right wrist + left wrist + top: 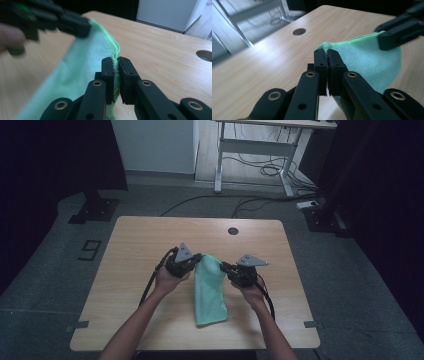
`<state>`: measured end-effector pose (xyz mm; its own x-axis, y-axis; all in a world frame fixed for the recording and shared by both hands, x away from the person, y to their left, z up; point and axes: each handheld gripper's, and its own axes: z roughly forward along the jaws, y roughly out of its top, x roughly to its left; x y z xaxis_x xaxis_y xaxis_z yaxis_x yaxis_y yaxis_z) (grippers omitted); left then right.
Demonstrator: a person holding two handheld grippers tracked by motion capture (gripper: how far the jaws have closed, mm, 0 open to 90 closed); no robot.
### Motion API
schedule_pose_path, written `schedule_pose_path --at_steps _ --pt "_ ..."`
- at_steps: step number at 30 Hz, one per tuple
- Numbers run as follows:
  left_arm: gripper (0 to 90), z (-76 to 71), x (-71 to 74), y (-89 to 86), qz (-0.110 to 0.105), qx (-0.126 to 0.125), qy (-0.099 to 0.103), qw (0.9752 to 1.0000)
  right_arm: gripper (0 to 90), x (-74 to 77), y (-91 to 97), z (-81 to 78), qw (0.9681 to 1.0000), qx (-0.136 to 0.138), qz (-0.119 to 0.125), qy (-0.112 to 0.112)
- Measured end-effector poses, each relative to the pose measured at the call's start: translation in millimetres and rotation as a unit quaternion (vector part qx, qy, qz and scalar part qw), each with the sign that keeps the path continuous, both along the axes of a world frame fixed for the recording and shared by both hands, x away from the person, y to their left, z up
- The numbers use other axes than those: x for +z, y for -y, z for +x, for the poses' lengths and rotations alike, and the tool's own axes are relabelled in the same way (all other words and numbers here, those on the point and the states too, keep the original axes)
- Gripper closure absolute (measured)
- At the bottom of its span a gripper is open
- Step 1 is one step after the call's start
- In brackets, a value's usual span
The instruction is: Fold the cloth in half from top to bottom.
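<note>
Green cloth [210,287] folded to a long strip on the table [130,270], near end lying flat toward me, far end lifted off the wood. My left gripper [198,258] pinches the far left corner: jaws closed tight on the cloth edge, fabric squeezed between the pads, seen close in the left gripper view [328,53]. My right gripper [224,266] pinches the far right corner the same way, jaws closed on a folded edge that stands up between the pads [117,61]. The two grippers face each other across the cloth's far end, close together, with the fabric bunched and sagging between them. Left hand [170,279] and right hand [252,292] sit just behind. A round hole [233,231] lies in the table beyond the cloth, well apart.
</note>
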<state>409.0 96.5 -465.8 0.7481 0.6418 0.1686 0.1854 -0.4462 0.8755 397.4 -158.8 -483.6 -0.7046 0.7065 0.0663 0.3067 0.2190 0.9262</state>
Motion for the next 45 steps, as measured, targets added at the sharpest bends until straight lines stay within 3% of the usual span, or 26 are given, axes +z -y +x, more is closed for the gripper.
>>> schedule_pose_path --at_steps 2,7,11,16,23,29,32,38,40,42,45 --pt "87.2 -8.5 -4.3 0.8 0.006 -0.004 0.002 1.0000 82.7 -4.1 1.2 -5.8 0.9998 0.006 -0.019 0.001" --pt "87.2 -18.1 -17.0 2.3 0.019 -0.007 0.003 0.9998 82.7 -9.6 4.0 -12.3 0.9998 0.013 -0.009 -0.013" --pt "87.2 -25.1 -21.6 -1.4 0.021 -0.019 0.004 0.9996 82.5 -14.7 2.9 -22.8 0.9993 0.033 -0.019 -0.004" --pt "87.1 -18.9 -27.2 -4.1 0.014 -0.015 -0.018 0.9996 82.3 -18.3 4.0 -22.8 0.9990 0.037 -0.018 -0.015" --pt "87.2 -9.3 -25.2 -1.0 0.017 -0.010 -0.026 0.9995 82.4 -17.7 2.6 -17.9 0.9994 0.024 -0.016 -0.021" --pt "87.7 -3.6 -20.7 -4.2 -0.022 -0.002 -0.060 0.9979 82.5 -15.6 4.5 -14.1 0.9995 0.012 -0.004 -0.028" --pt "87.7 -1.8 -22.1 -5.4 -0.030 0.002 -0.074 0.9968 82.4 -16.8 3.4 -12.2 0.9994 0.006 -0.005 -0.033" --pt "87.8 5.0 -25.7 -8.5 -0.055 0.018 -0.106 0.9927 82.4 -20.6 1.5 -4.3 0.9990 -0.004 -0.001 -0.044" --pt "87.8 5.9 -24.7 -9.2 -0.056 0.021 -0.107 0.9925 82.4 -19.6 1.1 -2.4 0.9990 -0.006 0.008 -0.045" --pt "87.9 10.1 -11.8 -10.9 -0.062 0.023 -0.093 0.9935 82.4 -14.5 0.8 -1.4 0.9991 -0.007 0.018 -0.038" --pt "87.9 22.5 14.6 -6.7 -0.045 0.024 -0.063 0.9967 82.4 -2.2 -0.1 3.7 0.9989 -0.014 0.039 -0.022"
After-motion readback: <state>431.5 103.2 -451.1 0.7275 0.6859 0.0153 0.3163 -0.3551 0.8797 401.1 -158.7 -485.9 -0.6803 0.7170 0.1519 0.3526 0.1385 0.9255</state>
